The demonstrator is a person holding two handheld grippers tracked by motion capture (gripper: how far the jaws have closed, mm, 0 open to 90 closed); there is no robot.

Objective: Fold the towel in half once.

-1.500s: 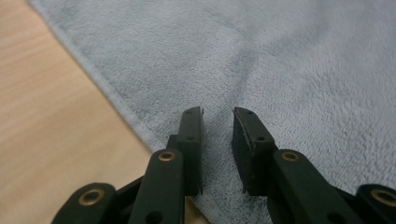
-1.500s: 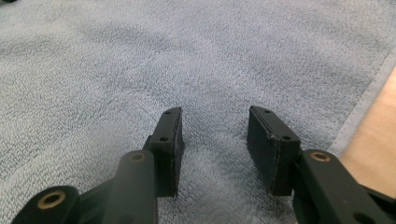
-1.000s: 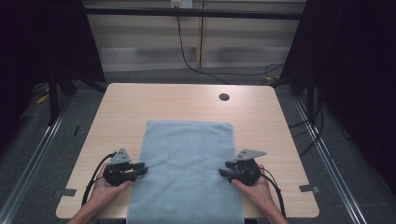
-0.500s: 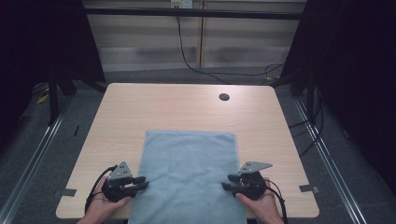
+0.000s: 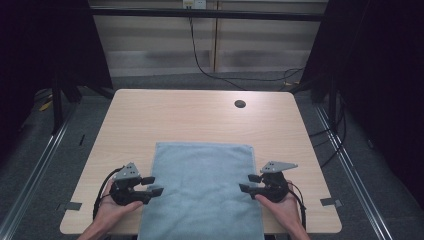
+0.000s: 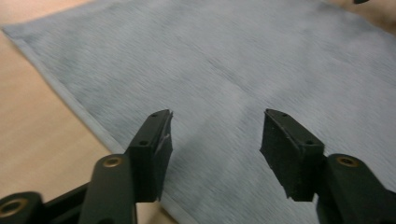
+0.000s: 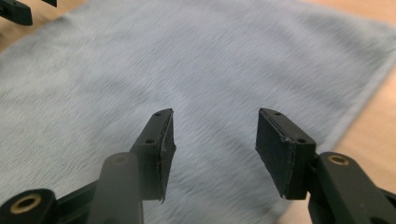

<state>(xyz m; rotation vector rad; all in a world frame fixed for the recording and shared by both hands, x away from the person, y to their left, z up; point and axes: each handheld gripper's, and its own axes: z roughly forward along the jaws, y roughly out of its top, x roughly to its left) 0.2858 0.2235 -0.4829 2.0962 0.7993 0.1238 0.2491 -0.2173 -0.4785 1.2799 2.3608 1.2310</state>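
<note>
Towel (image 5: 202, 190), light blue-grey, spread flat on near half of wooden table (image 5: 190, 115).
Rectangular, soft short nap, thin hemmed edge along sides, no folds seen, near end hanging over table edge. Left gripper (image 5: 156, 186) at left edge of cloth, right gripper (image 5: 248, 183) at right edge; jaws of both just opened wide, standing apart above fabric, nothing pinched between pads.
</note>
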